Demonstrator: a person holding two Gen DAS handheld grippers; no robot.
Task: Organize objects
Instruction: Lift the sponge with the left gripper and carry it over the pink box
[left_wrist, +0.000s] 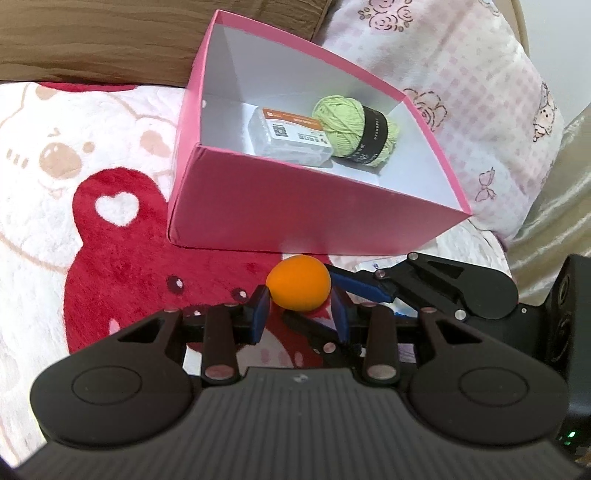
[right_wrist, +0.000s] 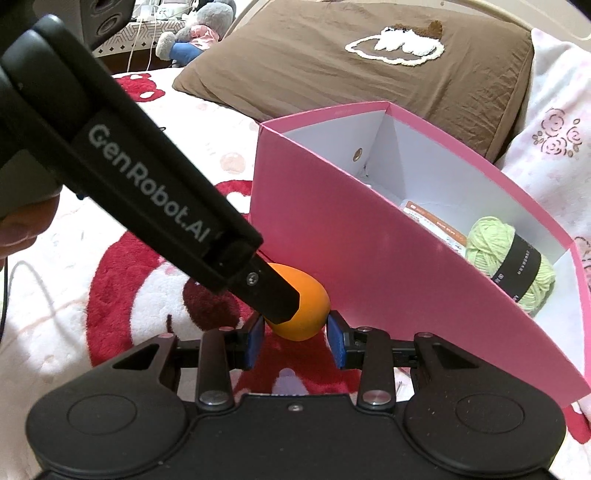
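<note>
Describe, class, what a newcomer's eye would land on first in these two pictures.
First, the bright orange egg-shaped ball, gripped from both sides by the left gripper and the right gripper, just above the red-and-white plush blanket. Behind it stands the open pink cardboard box, holding a ball of pale green yarn and a small clear plastic case.

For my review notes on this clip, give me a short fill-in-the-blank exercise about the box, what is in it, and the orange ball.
1. The cardboard box is ____ on the outside.
2. Beside the small packet inside the box lies a ball of ____ yarn.
3. The orange ball is ____ the box, in front of its near wall.
4. The left gripper and right gripper both have ____ pads.

Missing words: pink; green; outside; blue
</note>
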